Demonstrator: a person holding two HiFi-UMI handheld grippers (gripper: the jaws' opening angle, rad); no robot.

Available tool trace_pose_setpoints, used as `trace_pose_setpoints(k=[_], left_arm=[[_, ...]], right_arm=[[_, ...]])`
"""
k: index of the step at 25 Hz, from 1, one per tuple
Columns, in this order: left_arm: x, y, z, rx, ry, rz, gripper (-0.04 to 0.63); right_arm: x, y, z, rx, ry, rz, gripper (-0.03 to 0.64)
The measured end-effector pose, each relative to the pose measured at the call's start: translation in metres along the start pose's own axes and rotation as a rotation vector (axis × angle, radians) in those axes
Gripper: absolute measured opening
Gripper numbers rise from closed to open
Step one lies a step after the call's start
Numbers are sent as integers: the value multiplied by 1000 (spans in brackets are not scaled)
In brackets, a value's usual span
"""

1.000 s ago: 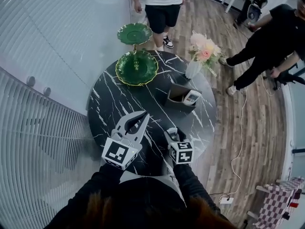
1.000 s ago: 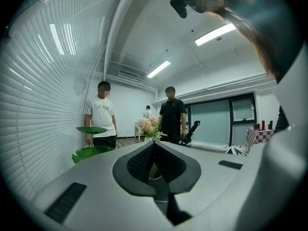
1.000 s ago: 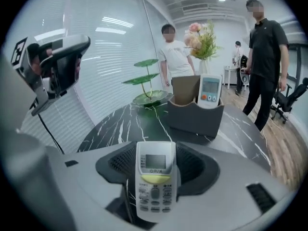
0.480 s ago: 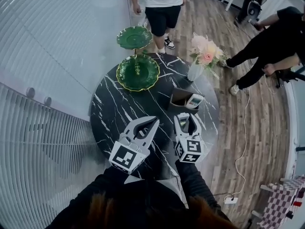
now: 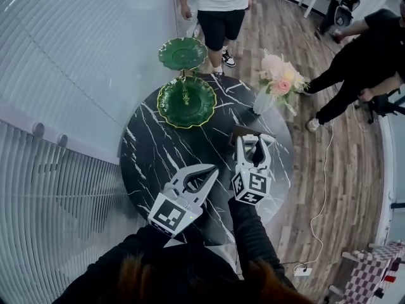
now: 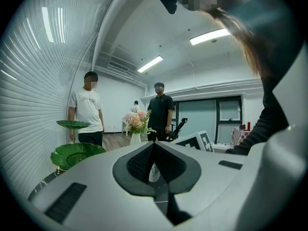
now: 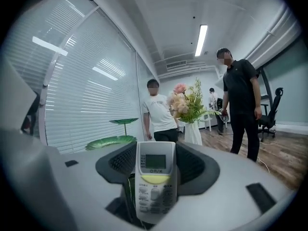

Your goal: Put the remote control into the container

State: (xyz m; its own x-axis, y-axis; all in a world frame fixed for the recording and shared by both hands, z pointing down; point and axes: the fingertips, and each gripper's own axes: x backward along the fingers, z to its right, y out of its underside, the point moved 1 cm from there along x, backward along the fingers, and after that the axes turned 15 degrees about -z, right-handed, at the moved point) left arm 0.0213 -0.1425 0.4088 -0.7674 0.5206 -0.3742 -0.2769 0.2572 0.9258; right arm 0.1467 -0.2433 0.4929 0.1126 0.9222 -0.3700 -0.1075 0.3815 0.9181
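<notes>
1. Holding the remote control point(image 7: 155, 177) upright, your right gripper point(image 7: 156, 148) had its jaws pressed on both its sides, clear only in that gripper's view.
2. Only the head view showed the container point(image 5: 240, 132) on the desk point(image 5: 152, 151), just under those jaws.
3. Your left gripper point(image 6: 153, 147) had its jaws together, empty.

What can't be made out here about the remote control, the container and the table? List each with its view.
1. Container: head view, mostly covered by the right gripper; not seen in either gripper view.
2. Remote control: right gripper view, lower end hidden between the jaws; button print too small.
3. Table: head view, near edge hidden by the person's arms.
</notes>
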Motion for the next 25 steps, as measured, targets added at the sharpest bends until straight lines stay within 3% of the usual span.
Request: trace_pose_setpoints(k=[8,13,25], left_arm=[[-1,7,-13,16,5,-14,8],[2,4,-25,25,2,-22,8],[7,21,-43,64,-12,-41,8]], right_arm=[[-29,-3,28,-58,102,44,259],[-37,-12,25,-116,107,82,259],[-41,0,20,-82,135,85,259]])
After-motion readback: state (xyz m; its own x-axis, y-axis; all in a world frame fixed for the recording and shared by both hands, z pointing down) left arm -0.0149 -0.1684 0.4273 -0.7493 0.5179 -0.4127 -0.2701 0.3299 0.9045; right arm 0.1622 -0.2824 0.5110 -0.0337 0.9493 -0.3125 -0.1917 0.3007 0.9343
